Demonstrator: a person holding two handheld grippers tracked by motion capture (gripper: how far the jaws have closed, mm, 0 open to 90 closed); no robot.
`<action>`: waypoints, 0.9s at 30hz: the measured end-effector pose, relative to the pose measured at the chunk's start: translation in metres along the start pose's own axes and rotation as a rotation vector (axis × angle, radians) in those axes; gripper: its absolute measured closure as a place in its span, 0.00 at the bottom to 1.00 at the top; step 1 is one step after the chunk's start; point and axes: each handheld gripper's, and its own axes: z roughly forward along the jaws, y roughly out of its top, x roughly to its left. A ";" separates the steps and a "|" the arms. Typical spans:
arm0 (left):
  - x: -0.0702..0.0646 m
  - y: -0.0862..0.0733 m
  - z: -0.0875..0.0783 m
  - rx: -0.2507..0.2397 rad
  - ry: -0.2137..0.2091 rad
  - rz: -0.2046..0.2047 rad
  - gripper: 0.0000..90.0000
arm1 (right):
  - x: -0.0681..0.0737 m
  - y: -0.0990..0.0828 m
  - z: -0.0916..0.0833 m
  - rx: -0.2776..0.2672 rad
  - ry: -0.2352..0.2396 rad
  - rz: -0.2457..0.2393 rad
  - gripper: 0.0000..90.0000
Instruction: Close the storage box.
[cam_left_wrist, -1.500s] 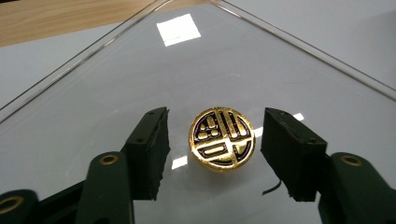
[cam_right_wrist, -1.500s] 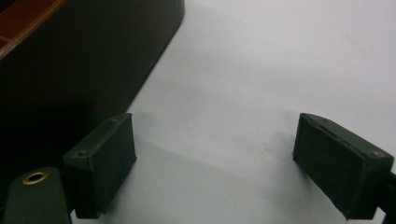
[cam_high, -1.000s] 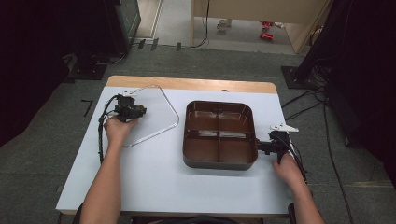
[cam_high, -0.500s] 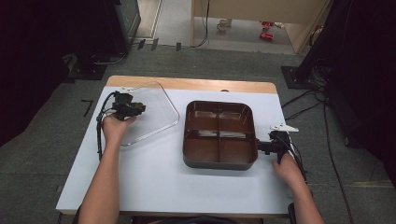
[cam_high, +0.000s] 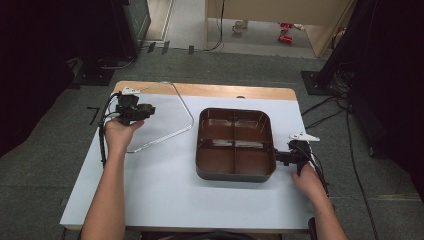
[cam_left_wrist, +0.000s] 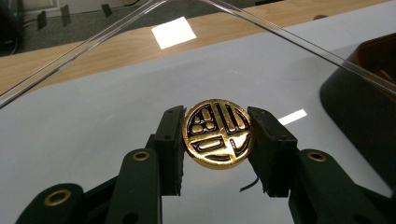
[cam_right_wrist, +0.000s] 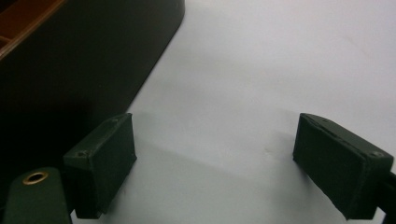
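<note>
A clear plastic lid with a round gold knob hangs tilted above the left part of the white table. My left gripper is shut on that knob, its two jaws pressing the knob's sides in the left gripper view. A dark brown tray with several compartments sits right of centre. My right gripper rests at the tray's right front corner. Its jaws stand open over bare table, beside the tray's outer wall.
A wooden strip runs along the table's far edge. Cables lie on the grey floor at the right, and dark equipment stands at the back left. The near half of the table is bare white surface.
The left gripper has risen with the lid, whose far edge now reaches past the table's back edge in the high view. The right hand and the tray have stayed put.
</note>
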 end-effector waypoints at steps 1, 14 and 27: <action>-0.003 0.002 -0.002 -0.004 -0.008 0.002 0.66 | 0.000 0.000 0.000 0.000 0.000 0.000 0.14; -0.037 0.022 -0.017 -0.046 -0.086 0.064 0.66 | 0.000 0.000 0.000 0.000 0.000 -0.001 0.14; -0.068 0.028 -0.011 -0.051 -0.148 0.092 0.66 | 0.000 0.000 0.000 -0.001 0.000 -0.001 0.14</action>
